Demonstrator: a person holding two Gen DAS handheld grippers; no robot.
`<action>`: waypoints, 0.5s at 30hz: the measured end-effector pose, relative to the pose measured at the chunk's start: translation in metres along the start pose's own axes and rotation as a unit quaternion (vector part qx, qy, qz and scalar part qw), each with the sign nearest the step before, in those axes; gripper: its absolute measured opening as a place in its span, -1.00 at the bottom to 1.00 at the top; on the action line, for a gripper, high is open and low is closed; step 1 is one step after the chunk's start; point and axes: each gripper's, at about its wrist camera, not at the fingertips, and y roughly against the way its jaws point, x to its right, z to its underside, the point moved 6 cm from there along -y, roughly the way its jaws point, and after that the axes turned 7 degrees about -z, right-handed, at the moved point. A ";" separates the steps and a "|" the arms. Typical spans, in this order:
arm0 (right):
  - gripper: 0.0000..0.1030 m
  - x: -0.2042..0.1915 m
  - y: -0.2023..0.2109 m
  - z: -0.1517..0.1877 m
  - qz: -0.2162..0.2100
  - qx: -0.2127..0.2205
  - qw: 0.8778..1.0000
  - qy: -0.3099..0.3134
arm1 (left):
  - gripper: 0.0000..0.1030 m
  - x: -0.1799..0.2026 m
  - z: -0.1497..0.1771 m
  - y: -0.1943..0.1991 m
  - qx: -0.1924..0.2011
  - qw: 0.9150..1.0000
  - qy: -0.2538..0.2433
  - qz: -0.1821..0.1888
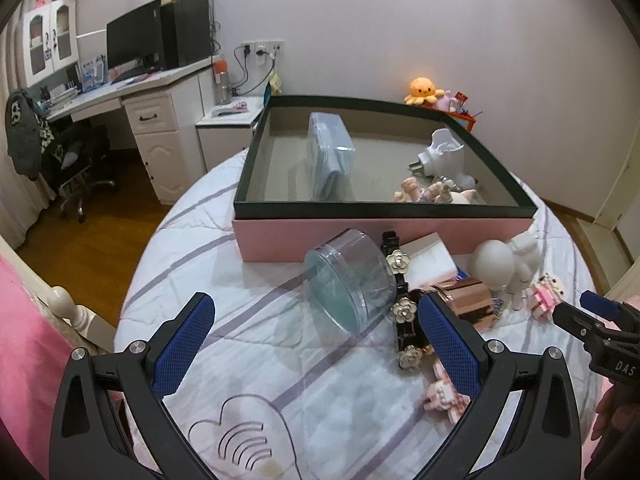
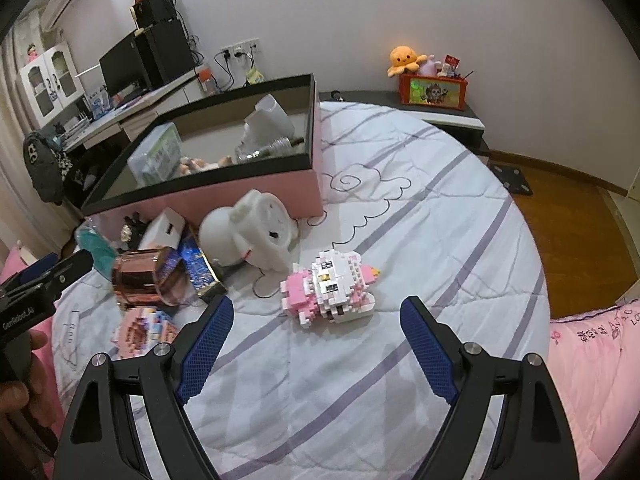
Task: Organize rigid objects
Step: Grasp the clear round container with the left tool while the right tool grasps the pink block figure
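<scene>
A pink box with a black rim [image 1: 384,213] [image 2: 200,178] stands on the bed and holds a clear case [image 1: 330,148], a white plug lamp [image 1: 442,154] and small figures. My left gripper [image 1: 316,312] is open, just short of a clear round container [image 1: 348,280] lying on its side. Beside it lie a black flower strap [image 1: 404,308], a rose-gold cup [image 1: 474,300] [image 2: 144,280] and a white rabbit lamp [image 1: 500,264] [image 2: 248,232]. My right gripper [image 2: 316,312] is open, just short of a pink-and-white brick figure [image 2: 332,288].
A second pink brick figure [image 1: 444,394] [image 2: 140,332] lies near my left gripper's right finger. A white card box [image 1: 430,258] leans at the pink box. A desk [image 1: 132,92] stands left, a red box with an orange plush [image 2: 432,86] at the wall.
</scene>
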 end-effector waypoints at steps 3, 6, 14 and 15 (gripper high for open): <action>0.69 0.004 -0.008 -0.001 0.002 -0.006 1.000 -0.001 | 0.99 0.001 -0.002 -0.010 -0.006 1.000 0.003 0.000; 0.69 0.006 -0.016 -0.003 0.003 -0.013 1.000 0.001 | 1.00 0.002 -0.005 -0.020 -0.009 1.000 0.005 -0.002; 0.68 0.011 -0.036 -0.003 0.021 -0.027 0.999 0.020 | 1.00 0.004 -0.012 -0.036 0.004 1.000 0.002 0.001; 0.68 0.010 -0.038 -0.003 0.025 -0.028 0.999 0.025 | 1.00 0.005 -0.013 -0.038 0.006 1.000 0.002 0.005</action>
